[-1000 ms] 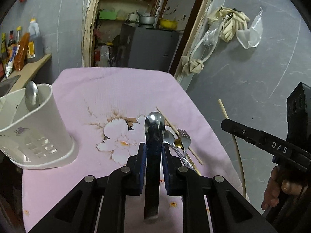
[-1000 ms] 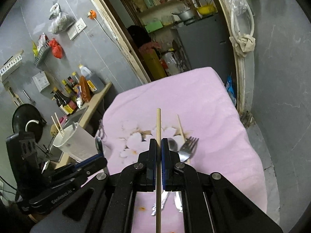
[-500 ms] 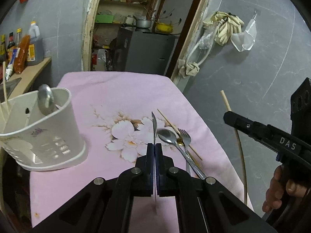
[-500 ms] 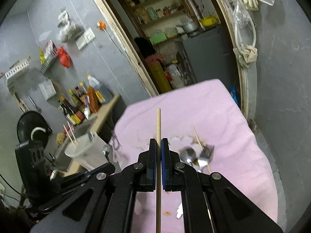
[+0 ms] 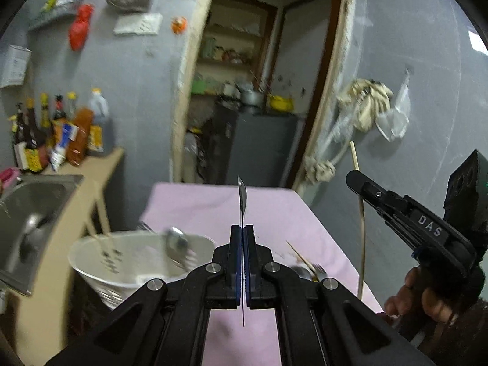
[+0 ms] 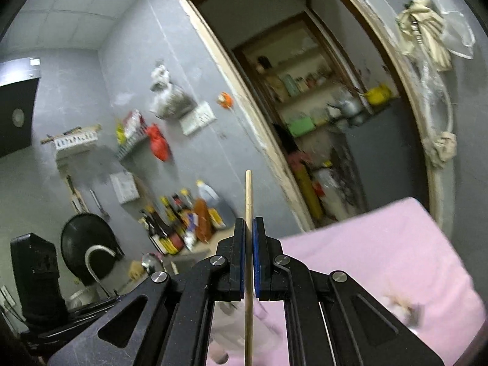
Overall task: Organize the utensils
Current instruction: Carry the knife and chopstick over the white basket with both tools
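My left gripper point(image 5: 243, 231) is shut on a steel spoon point(image 5: 242, 196), seen edge-on and upright, raised above the pink tablecloth point(image 5: 268, 210). The white utensil holder point(image 5: 137, 262) stands low at the left with a spoon point(image 5: 177, 242) and chopsticks point(image 5: 100, 222) in it. A fork and chopstick point(image 5: 308, 267) lie on the cloth at the right. My right gripper point(image 6: 249, 224) is shut on a wooden chopstick point(image 6: 249, 195), held upright; it also shows in the left wrist view point(image 5: 360, 201).
A steel sink point(image 5: 33, 204) and a counter with sauce bottles point(image 5: 58, 134) lie left of the table. An open doorway point(image 5: 253, 106) with a grey cabinet is behind. A grey wall point(image 5: 427, 106) with hanging bags runs along the right.
Both grippers have tilted up and lifted, so the table sits lower in both views. The left gripper has moved toward the white holder. The spoon has turned from face-on to edge-on.
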A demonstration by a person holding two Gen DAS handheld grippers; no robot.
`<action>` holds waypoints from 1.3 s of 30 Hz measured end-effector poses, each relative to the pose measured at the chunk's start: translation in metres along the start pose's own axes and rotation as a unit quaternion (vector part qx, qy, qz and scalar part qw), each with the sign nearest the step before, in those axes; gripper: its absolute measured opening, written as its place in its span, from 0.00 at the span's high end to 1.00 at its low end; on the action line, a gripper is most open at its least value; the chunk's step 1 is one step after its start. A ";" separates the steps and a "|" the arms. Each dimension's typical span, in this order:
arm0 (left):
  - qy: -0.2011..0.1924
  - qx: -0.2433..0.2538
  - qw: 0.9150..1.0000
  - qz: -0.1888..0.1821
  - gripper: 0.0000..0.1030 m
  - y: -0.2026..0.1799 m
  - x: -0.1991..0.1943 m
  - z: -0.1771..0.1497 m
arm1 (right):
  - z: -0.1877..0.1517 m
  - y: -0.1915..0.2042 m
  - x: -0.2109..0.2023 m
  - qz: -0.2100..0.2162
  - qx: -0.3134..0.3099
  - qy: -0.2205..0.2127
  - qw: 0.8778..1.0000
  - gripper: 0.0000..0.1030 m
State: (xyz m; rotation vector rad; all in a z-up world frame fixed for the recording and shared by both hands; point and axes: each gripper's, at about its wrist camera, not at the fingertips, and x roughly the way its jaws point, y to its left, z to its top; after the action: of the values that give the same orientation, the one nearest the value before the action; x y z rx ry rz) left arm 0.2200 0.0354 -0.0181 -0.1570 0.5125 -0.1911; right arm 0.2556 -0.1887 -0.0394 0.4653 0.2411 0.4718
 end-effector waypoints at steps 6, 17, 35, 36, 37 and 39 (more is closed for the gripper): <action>-0.051 -0.027 0.997 0.049 0.98 0.052 -0.028 0.032 | 0.006 0.040 0.044 0.039 -0.004 -0.025 0.999 0.96; -0.072 -0.076 0.988 0.115 0.98 0.139 -0.014 0.046 | -0.007 0.070 0.116 0.010 -0.027 -0.021 0.999 0.96; -0.011 -0.091 0.991 0.101 0.98 0.138 0.018 0.005 | -0.046 0.057 0.129 -0.031 -0.069 0.029 0.997 0.96; -0.008 -0.093 0.990 0.101 0.98 0.138 0.019 0.003 | -0.047 0.057 0.128 -0.029 -0.068 0.033 0.997 0.96; -0.007 -0.094 0.990 0.102 0.98 0.138 0.019 0.002 | -0.049 0.056 0.128 -0.028 -0.068 0.040 0.996 0.96; 0.000 -0.094 0.990 0.103 0.98 0.138 0.019 0.001 | -0.051 0.057 0.127 -0.028 -0.070 0.051 0.996 0.96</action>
State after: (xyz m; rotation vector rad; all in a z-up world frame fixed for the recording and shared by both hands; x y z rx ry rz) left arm 0.2561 0.1649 -0.0531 -0.2870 0.5439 0.0602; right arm 0.3275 -0.0628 -0.0716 0.2974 0.3178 0.4541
